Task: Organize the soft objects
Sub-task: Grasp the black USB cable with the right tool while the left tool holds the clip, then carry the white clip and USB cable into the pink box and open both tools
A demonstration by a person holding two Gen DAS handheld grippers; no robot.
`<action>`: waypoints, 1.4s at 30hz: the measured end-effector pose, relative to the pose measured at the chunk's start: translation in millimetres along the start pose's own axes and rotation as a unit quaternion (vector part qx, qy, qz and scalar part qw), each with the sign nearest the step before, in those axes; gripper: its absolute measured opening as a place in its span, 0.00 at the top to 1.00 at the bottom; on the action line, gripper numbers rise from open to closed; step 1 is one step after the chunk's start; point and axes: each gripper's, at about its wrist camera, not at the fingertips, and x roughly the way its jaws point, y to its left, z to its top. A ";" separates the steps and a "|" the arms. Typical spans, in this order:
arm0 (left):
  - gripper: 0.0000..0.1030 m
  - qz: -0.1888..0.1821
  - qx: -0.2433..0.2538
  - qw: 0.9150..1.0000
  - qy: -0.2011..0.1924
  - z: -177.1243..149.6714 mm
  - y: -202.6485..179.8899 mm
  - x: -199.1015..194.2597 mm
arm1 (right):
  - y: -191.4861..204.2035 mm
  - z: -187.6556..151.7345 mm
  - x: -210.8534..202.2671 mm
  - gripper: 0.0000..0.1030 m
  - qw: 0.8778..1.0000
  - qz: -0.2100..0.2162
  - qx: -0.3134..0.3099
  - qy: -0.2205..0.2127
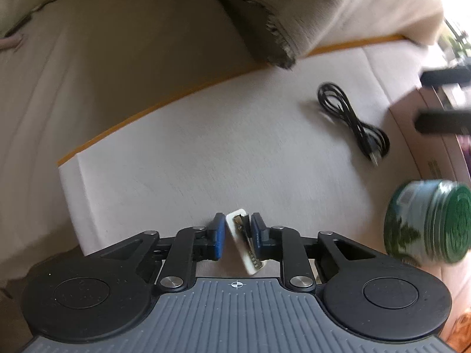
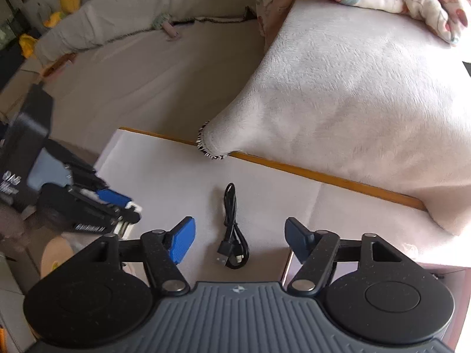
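A small white clip with a metal spring point(image 1: 243, 240) is clamped between the blue pads of the left tool point(image 1: 237, 236), seen clearly only in the left wrist view. In the right wrist view, the right tool point(image 2: 239, 242) is held open above a coiled black USB cable point(image 2: 233, 229) lying on the white-covered counter point(image 2: 182, 176). A green-lidded jar point(image 1: 431, 220) is shown only by the left view. A fluffy white blanket point(image 2: 353, 88) is draped over the counter's far wooden edge, with a beige sofa point(image 2: 132, 67) behind.
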 end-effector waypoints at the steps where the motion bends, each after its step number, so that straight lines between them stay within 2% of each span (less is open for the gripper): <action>1: 0.80 0.002 -0.008 1.000 -0.005 0.1 2.2 -1.5 | -1.9 -2.5 -1.1 0.36 1.000 0.007 0.002 0.000; 6: 0.80 0.038 -0.053 0.997 -0.037 -9.9 22.5 -7.1 | 3.6 -7.3 -1.2 0.38 1.000 0.006 -0.013 0.007; 8: 0.81 0.028 -0.069 0.996 -0.050 -21.8 31.6 -10.8 | 6.6 -4.7 0.2 0.42 1.000 0.009 -0.014 0.012; 9: 0.81 0.023 -0.070 0.996 -0.056 -28.6 34.1 -12.9 | 8.1 -2.1 2.3 0.46 1.000 0.011 -0.011 0.018; 11: 0.80 0.023 -0.063 0.996 -0.065 -42.5 36.1 -16.0 | 13.7 4.5 10.4 0.48 0.999 0.011 -0.012 0.032; 17: 0.81 0.007 -0.061 0.991 -0.119 -81.5 41.9 -18.8 | 33.2 25.3 56.2 0.57 0.995 -0.031 -0.027 0.091; 22: 0.81 -0.018 -0.079 0.982 -0.172 -98.2 56.4 -14.2 | 40.2 36.2 91.0 0.77 0.989 -0.071 -0.022 0.130; 23: 0.81 -0.021 -0.081 0.980 -0.182 -102.3 56.9 -13.6 | 44.0 36.7 90.5 0.85 0.988 -0.082 -0.030 0.124; 24: 0.81 -0.024 -0.084 0.978 -0.191 -104.8 55.6 -11.3 | 47.4 37.5 90.3 0.87 0.988 -0.082 -0.037 0.124; 30: 0.81 -0.038 -0.121 0.965 -0.228 -119.2 62.3 -14.7 | 67.8 41.5 53.8 0.88 0.993 -0.066 -0.034 0.089; 37: 0.81 -0.001 -0.121 0.948 -0.296 -147.5 53.3 -95.4 | 108.9 39.7 -47.3 0.90 0.998 -0.026 -0.062 -0.003; 42: 0.81 0.020 -0.112 0.930 -0.349 -172.4 26.1 -160.4 | 135.7 19.5 -120.4 0.90 0.993 -0.001 -0.090 -0.077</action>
